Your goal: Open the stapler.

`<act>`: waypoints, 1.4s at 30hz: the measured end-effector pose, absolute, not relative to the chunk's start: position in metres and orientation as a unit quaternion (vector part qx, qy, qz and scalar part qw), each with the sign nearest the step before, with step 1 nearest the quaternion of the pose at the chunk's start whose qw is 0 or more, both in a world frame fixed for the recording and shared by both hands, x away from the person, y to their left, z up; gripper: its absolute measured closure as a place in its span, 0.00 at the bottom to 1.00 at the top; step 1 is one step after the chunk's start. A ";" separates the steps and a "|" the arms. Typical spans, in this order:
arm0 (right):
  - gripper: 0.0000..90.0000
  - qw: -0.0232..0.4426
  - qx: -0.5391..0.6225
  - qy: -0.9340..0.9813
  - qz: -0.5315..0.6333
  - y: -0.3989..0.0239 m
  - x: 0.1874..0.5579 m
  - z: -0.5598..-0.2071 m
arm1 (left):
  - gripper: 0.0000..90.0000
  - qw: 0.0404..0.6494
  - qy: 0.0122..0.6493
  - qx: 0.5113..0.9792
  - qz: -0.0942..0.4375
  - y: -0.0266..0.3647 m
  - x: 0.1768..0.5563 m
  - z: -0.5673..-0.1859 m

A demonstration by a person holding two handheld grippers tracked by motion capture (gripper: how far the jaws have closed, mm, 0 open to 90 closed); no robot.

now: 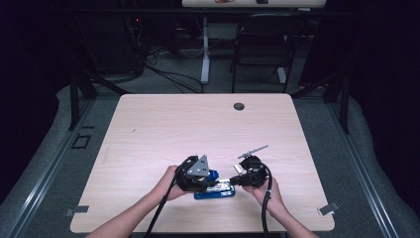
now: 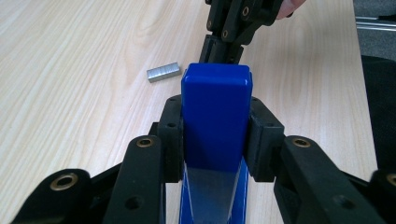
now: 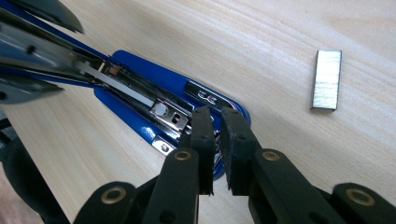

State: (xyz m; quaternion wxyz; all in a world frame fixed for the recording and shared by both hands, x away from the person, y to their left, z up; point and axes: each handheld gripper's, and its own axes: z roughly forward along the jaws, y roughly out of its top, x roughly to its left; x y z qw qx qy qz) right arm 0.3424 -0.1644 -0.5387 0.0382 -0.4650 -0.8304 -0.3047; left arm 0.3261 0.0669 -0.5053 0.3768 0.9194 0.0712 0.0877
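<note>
A blue stapler [image 1: 215, 192] lies open near the table's front edge. My left gripper [image 2: 215, 121] is shut on its raised blue top cover [image 2: 215, 102], one pad on each side. In the high view this gripper [image 1: 210, 178] sits over the stapler's left part. My right gripper [image 3: 217, 114] has its jaws almost together, the tips resting at the front end of the metal magazine [image 3: 163, 112] above the blue base [image 3: 135, 123]. I cannot tell whether anything thin is pinched there. A short strip of staples [image 3: 326, 79] lies loose on the wood beside the stapler.
The light wooden table [image 1: 148, 129] has a round cable hole [image 1: 239, 106] at its far edge. A dark chair [image 1: 262, 44] and a desk leg stand beyond it. Both forearms enter from the front edge.
</note>
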 end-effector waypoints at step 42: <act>0.95 0.030 -0.465 -0.836 -0.289 -0.162 0.342 -0.540 | 0.73 0.390 0.096 0.914 0.053 0.120 0.322 -0.506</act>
